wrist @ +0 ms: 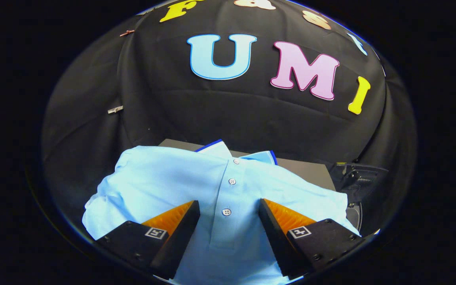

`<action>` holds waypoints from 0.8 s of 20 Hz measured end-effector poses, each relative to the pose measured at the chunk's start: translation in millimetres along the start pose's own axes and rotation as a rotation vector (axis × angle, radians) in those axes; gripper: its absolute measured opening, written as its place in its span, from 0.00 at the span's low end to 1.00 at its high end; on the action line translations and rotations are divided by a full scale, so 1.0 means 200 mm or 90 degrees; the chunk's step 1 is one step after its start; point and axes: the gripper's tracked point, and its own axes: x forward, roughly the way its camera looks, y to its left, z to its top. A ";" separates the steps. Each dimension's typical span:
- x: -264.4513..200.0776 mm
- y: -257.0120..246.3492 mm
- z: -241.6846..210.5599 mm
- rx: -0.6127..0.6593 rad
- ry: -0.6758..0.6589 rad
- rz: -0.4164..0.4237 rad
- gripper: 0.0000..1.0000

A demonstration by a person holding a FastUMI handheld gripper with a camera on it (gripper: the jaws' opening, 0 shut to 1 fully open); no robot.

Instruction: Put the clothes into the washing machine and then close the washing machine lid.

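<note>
Black cloth backs a grey surface. The gripper hangs released, fingers spread over a light blue shirt, its button placket between them. The washer sits dark beyond the shirt's right edge.

We're riding on the gripper, looking forward and slightly down along its two spread fingers, close over a light blue shirt on a grey surface, with the booth's black cloth wall beyond.
</note>
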 end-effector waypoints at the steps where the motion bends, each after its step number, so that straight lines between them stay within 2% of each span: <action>1: 0.00 0.02 0.01 -0.013 0.001 0.009 0.96; 4: 0.01 0.05 -0.01 -0.013 0.023 0.031 0.89; 5: 0.02 0.09 -0.03 0.002 0.044 0.067 0.70; 8: 0.02 0.10 0.00 0.017 0.073 0.083 0.13; 16: 0.01 0.07 0.00 -0.008 0.079 0.075 0.13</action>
